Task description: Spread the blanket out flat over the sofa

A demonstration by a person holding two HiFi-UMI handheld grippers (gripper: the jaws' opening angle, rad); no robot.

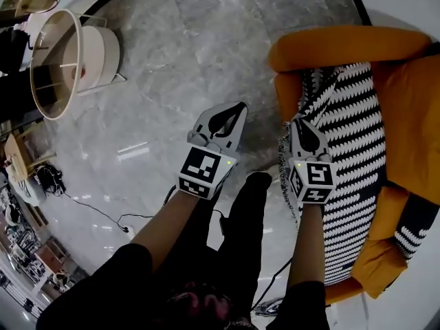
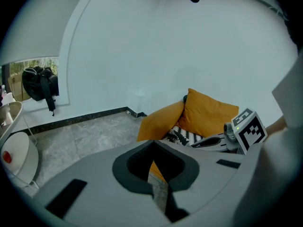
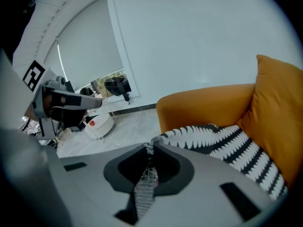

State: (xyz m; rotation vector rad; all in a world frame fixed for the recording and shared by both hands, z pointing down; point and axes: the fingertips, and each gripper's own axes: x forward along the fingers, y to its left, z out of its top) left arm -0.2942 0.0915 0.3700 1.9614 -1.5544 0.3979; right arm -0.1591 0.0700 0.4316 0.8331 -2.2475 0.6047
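Blanket of black-and-white zigzag knit (image 1: 354,129) lies rumpled along the seat of the orange upholstered sofa (image 1: 344,47), its near edge pinched between the right gripper's (image 3: 150,148) jaws. The left gripper (image 2: 154,144) hangs over the grey marble floor (image 1: 192,33), jaws together, holding nothing.

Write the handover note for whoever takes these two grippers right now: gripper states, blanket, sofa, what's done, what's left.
Left gripper: jaws together, nothing in them, over the floor beside the sofa.
Right gripper: shut on the blanket's edge; fabric shows between its jaws.
Blanket: black and white, lying along the seat of the orange sofa, rumpled along the held edge.
Done: blanket is on the sofa, one edge gripped.
Left: probably grip a second spot on the edge with the left gripper, pull the blanket flat, let go.
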